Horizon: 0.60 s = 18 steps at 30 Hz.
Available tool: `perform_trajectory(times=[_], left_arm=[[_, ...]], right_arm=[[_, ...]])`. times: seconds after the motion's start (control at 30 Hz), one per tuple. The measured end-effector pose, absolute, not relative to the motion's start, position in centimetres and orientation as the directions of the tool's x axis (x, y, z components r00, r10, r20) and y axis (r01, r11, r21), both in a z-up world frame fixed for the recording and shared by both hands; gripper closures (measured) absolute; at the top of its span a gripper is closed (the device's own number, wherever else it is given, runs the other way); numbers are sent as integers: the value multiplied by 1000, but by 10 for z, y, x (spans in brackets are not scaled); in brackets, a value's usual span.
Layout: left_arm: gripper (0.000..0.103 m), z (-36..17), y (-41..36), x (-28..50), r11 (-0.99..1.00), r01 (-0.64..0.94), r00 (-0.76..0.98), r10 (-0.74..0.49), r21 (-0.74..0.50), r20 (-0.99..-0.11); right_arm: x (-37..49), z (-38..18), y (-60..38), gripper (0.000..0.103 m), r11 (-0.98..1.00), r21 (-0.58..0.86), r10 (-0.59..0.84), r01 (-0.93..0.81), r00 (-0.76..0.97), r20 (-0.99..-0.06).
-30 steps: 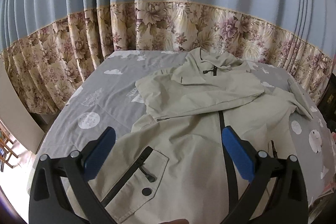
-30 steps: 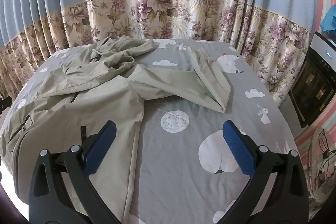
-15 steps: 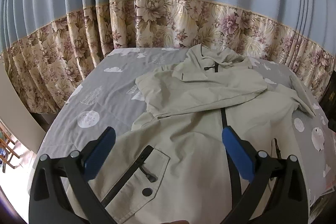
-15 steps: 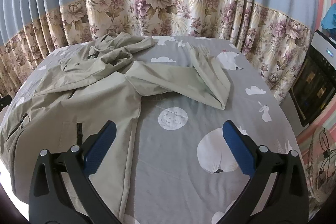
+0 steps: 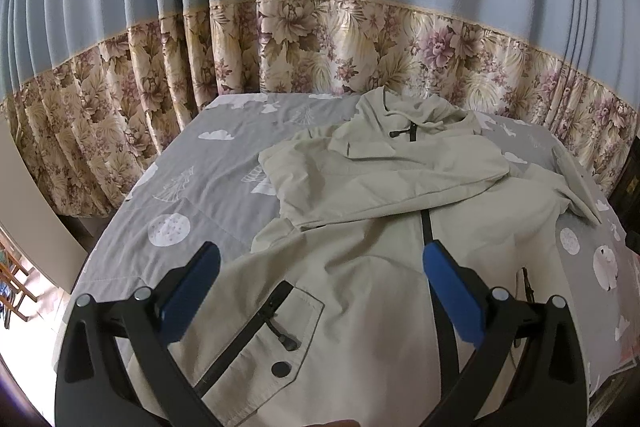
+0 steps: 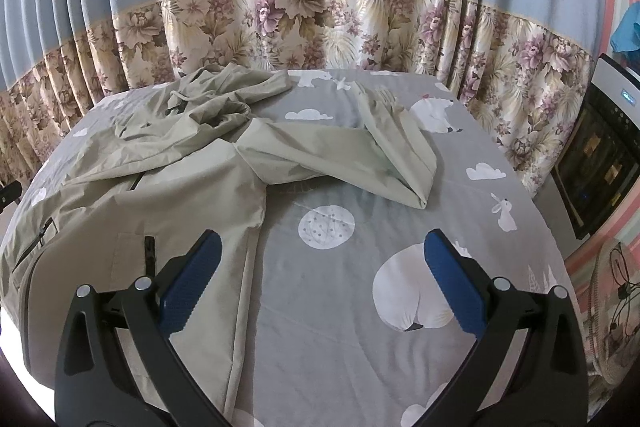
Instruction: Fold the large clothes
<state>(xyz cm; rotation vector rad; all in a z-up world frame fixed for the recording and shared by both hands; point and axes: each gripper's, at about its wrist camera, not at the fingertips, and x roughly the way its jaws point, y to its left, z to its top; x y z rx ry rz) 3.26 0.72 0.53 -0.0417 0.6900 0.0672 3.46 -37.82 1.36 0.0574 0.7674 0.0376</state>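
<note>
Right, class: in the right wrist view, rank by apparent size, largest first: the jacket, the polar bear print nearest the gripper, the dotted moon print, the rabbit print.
1. jacket
2. polar bear print, though nearness to the camera enlarges it
3. dotted moon print
4. rabbit print

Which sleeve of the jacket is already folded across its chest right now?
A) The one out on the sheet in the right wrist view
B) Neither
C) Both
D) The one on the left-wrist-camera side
D: the near sleeve lies across the jacket front over the zipper, while the other sleeve is still out on the bedsheet.
</note>
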Motion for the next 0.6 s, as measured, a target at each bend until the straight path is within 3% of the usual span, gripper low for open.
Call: perform_trajectory(times=[0.6], left_arm=[[2, 16, 20, 40, 996, -79, 780, 36, -41, -625]], right_arm=[[43, 14, -365, 3, 997, 61, 75, -45, 717, -693]])
